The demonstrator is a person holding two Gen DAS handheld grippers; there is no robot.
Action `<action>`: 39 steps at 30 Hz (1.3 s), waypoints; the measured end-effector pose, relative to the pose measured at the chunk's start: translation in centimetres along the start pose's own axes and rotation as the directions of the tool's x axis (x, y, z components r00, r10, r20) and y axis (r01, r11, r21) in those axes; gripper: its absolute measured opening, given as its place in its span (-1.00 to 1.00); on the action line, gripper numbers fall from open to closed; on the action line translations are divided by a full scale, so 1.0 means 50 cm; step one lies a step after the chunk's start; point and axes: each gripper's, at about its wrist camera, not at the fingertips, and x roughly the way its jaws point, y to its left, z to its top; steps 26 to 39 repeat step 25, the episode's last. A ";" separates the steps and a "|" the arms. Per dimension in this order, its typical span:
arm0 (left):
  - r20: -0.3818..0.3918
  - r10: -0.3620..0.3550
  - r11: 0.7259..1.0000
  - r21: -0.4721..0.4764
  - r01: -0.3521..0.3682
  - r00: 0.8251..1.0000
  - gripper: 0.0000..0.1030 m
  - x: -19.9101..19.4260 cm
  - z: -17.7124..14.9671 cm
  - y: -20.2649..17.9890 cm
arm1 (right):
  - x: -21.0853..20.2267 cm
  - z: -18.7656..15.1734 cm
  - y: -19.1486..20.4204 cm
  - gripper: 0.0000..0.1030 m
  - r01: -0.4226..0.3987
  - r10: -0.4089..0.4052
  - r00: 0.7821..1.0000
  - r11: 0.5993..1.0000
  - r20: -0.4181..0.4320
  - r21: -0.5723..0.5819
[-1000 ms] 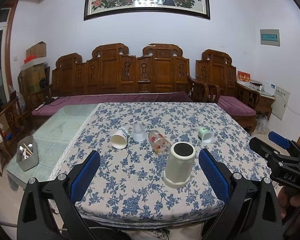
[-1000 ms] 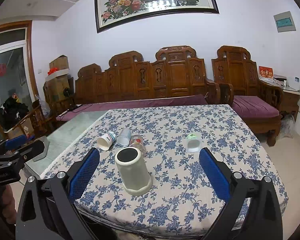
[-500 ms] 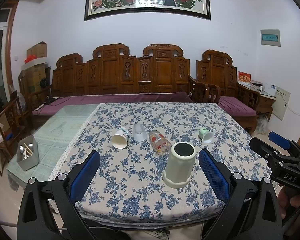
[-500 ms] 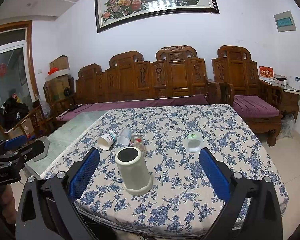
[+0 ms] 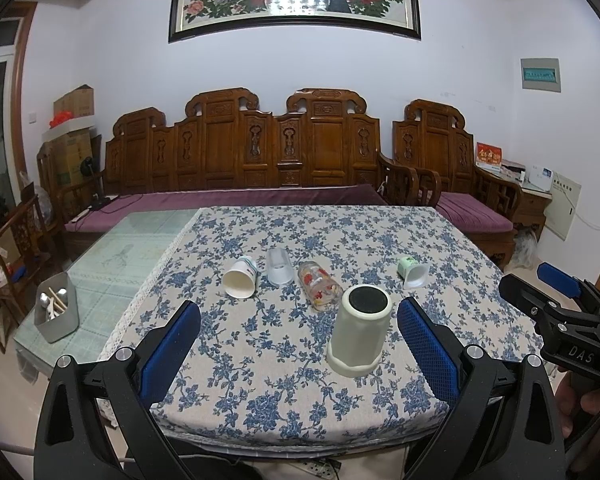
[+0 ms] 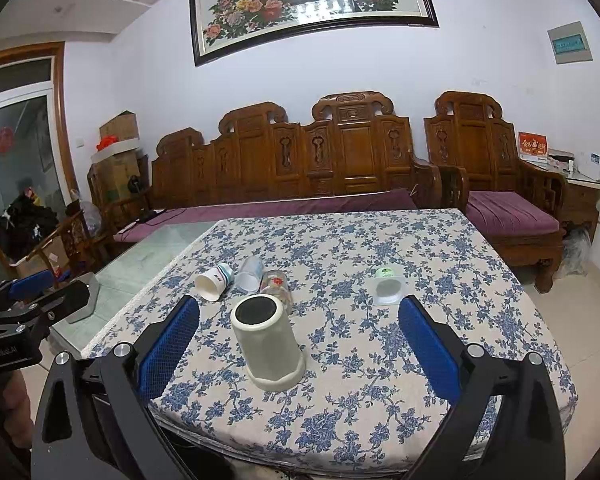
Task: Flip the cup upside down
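A cream cup (image 5: 360, 332) stands mouth down on the flowered tablecloth (image 5: 260, 380), dark base up; it also shows in the right wrist view (image 6: 266, 344). My left gripper (image 5: 300, 352) is open and empty, held back near the table's front edge, the cup just left of its right finger. My right gripper (image 6: 296, 350) is open and empty, the cup nearer its left finger. The right gripper also shows at the right of the left wrist view (image 5: 556, 304); the left gripper shows at the left of the right wrist view (image 6: 32, 300).
Behind the cup lie a white paper cup (image 5: 240, 278), a clear plastic cup (image 5: 279, 267), a flowered glass (image 5: 320, 286) and a small green-based cup (image 5: 412, 272), all on their sides. A grey utensil tub (image 5: 56, 312) sits on the glass table at left. Wooden benches (image 5: 284, 152) stand behind.
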 end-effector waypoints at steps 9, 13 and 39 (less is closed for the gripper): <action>-0.001 0.000 1.000 0.000 0.000 1.000 0.84 0.000 0.000 0.000 | 0.000 0.000 -0.001 0.95 0.000 0.000 1.000 1.000 0.000 0.000; -0.002 0.001 1.000 0.001 -0.001 1.000 0.84 0.000 0.000 0.000 | -0.001 -0.001 0.001 0.95 -0.002 0.002 1.000 1.000 -0.001 0.001; -0.001 0.003 1.000 0.000 -0.003 1.000 0.84 -0.001 0.001 0.001 | 0.000 -0.002 0.006 0.95 -0.005 0.005 1.000 1.000 -0.002 0.004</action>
